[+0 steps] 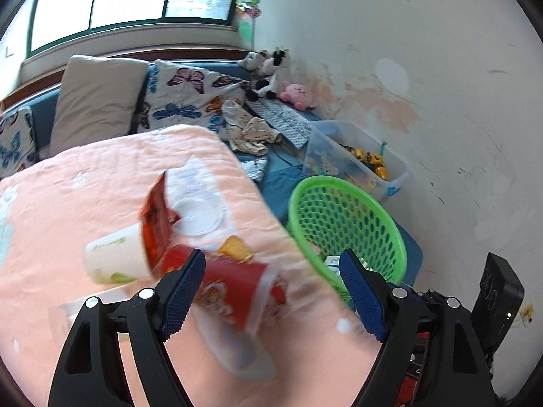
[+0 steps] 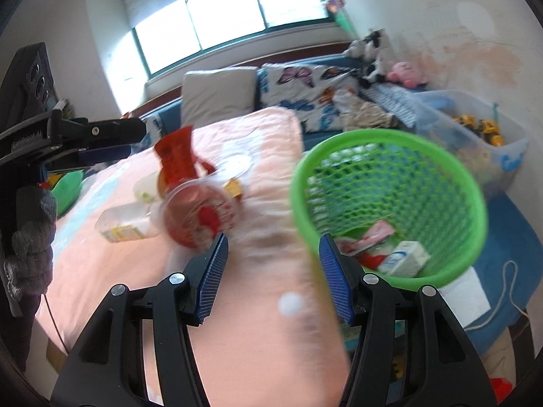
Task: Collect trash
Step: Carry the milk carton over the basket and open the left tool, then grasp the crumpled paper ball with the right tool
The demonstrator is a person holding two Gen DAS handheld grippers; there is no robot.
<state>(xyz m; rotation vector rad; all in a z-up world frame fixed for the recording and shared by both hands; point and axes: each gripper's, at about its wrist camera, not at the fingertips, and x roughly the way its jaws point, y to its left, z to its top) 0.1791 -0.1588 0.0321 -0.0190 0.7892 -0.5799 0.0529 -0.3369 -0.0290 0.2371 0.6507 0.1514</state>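
Note:
Trash lies on a pink quilt (image 1: 85, 203): a red instant-noodle cup (image 1: 237, 288) on its side, a red snack wrapper (image 1: 157, 224), a white paper cup (image 1: 115, 261), a clear round lid (image 1: 198, 215) and a small yellow packet (image 1: 234, 247). My left gripper (image 1: 271, 291) is open just above the noodle cup. A green mesh basket (image 1: 346, 227) stands to the right of the quilt. In the right wrist view the basket (image 2: 390, 183) holds cartons and wrappers (image 2: 404, 257). My right gripper (image 2: 271, 278) is open and empty over the quilt edge (image 2: 237, 322), beside the noodle cup (image 2: 200, 217).
A clear plastic bottle (image 2: 127, 225) lies left of the cup. Pillows (image 1: 98, 101), plush toys (image 1: 271, 71) and clothes (image 1: 251, 132) sit at the back. A clear toy bin (image 1: 356, 159) stands against the white wall, behind the basket. The left gripper shows at the left edge (image 2: 85, 142).

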